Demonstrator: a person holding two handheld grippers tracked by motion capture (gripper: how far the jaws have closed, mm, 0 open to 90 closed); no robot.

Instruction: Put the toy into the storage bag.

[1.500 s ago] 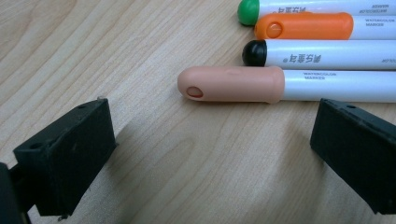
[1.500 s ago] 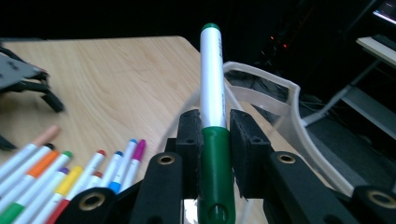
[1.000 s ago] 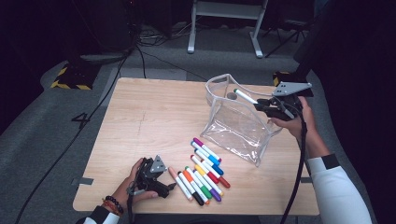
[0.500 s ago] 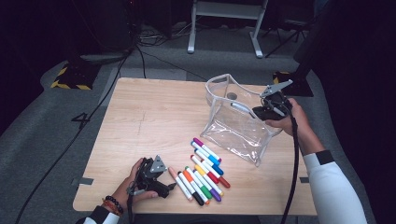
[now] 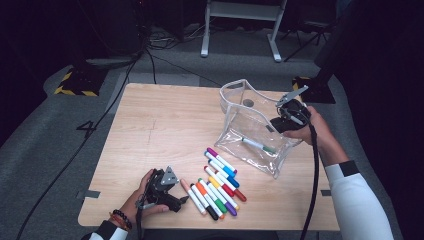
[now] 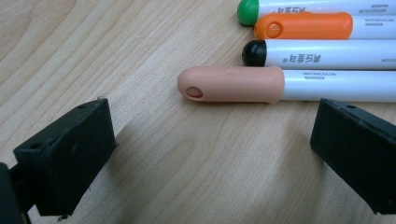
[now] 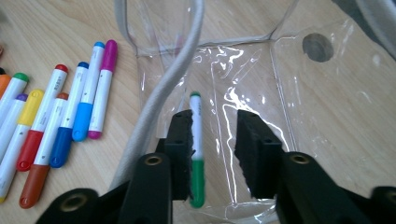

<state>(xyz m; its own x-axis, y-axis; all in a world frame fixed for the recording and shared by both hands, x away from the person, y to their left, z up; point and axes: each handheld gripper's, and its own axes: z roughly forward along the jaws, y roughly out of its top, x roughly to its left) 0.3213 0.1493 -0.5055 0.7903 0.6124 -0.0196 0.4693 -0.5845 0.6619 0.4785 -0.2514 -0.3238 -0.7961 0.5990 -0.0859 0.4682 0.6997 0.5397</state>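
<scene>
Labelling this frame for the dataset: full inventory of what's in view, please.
Table: one, light wood, centre of the high view.
Clear pouch: one, transparent with pale trim, right side of the table, mouth open.
Green marker: one, white barrel with green cap, lying inside the pouch.
Loose markers: roughly a dozen, mixed cap colours, in rows at the table's front centre.
Peach marker: one, nearest the left gripper.
Left gripper: open, resting on the table's front edge.
Right gripper: open, above the pouch.
</scene>
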